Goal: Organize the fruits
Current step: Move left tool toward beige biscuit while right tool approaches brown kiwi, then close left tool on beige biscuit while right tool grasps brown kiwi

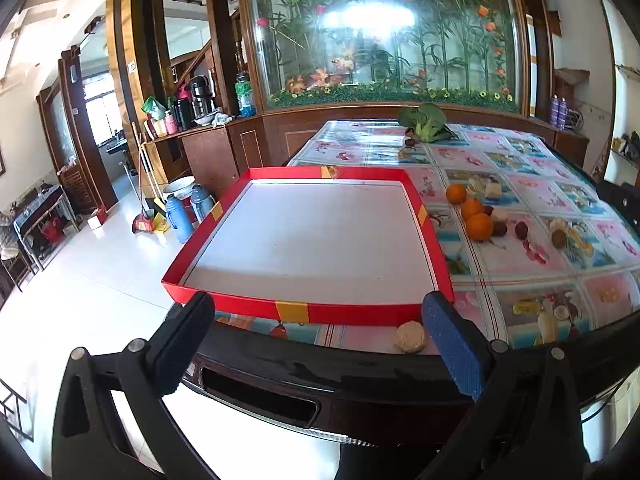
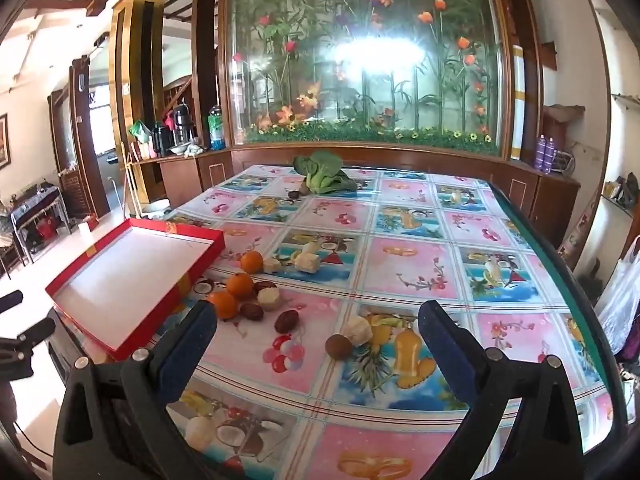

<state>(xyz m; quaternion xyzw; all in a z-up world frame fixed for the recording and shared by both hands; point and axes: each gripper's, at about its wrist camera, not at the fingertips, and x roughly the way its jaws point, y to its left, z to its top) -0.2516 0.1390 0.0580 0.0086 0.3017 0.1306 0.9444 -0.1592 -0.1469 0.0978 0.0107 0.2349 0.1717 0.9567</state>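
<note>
The right gripper point(image 2: 318, 332) hangs with its jaws spread wide and nothing between them, low over the near part of the worktop point(image 2: 412, 264). Straight ahead of it, just beyond the fingertips and a little right of the centre line, lies a small brown round fruit point(image 2: 338, 346), touching a pale lumpy piece point(image 2: 359, 330) behind it. Further out and to the left sits the main cluster: three oranges point(image 2: 239, 283) in a loose line running away from the gripper, with dark red-brown fruits point(image 2: 286, 321) and more pale pieces among them. Beyond that cluster, further left again, is the red tray point(image 2: 132, 308), empty, white inside, its long side angled away along the worktop's left edge.

The left gripper point(image 1: 318, 320) is also spread apart and empty, at the near rim of the tray point(image 1: 352, 314), with one pale round piece point(image 1: 409, 337) just beside its right finger. From there the oranges point(image 1: 472, 210) lie off to the right, past the tray wall.

So the loose fruit lies in front of the right gripper, which looks the nearer one, and any carry to the tray would run leftward. A leafy green vegetable point(image 2: 325, 178) rests far back, well apart from everything.
</note>
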